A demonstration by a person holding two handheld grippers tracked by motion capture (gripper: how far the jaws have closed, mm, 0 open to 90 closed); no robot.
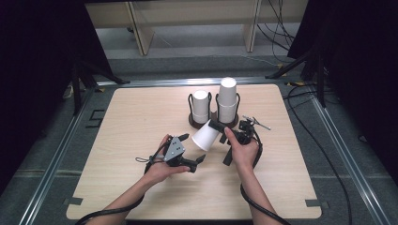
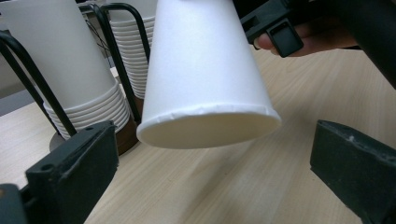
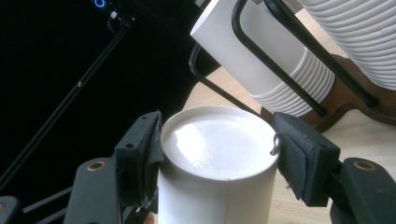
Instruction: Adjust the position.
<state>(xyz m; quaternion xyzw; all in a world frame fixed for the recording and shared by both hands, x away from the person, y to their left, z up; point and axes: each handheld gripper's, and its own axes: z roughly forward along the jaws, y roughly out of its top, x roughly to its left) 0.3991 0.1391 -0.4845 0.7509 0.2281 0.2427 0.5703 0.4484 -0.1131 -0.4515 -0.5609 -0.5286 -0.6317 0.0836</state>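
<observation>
A single white paper cup (image 1: 205, 136) hangs tilted above the table, its mouth turned toward the left hand. My right gripper (image 1: 217, 126) is shut on its closed bottom end; in the right gripper view both pads press the cup (image 3: 215, 154) from either side. My left gripper (image 1: 193, 147) stands open just below and left of the cup's mouth. In the left gripper view the cup's rim (image 2: 205, 126) lies ahead of the two spread jaws without touching them. Behind stand two stacks of white cups, a short one (image 1: 201, 105) and a taller one (image 1: 227, 98), upside down in a black wire holder.
The holder's brown base (image 1: 193, 123) sits mid-table, just behind the held cup. The wooden table (image 1: 141, 117) has bare room to the left and in front. Black cables (image 1: 305, 122) trail off the right edge, and dark stand legs (image 1: 77, 84) rise at the far corners.
</observation>
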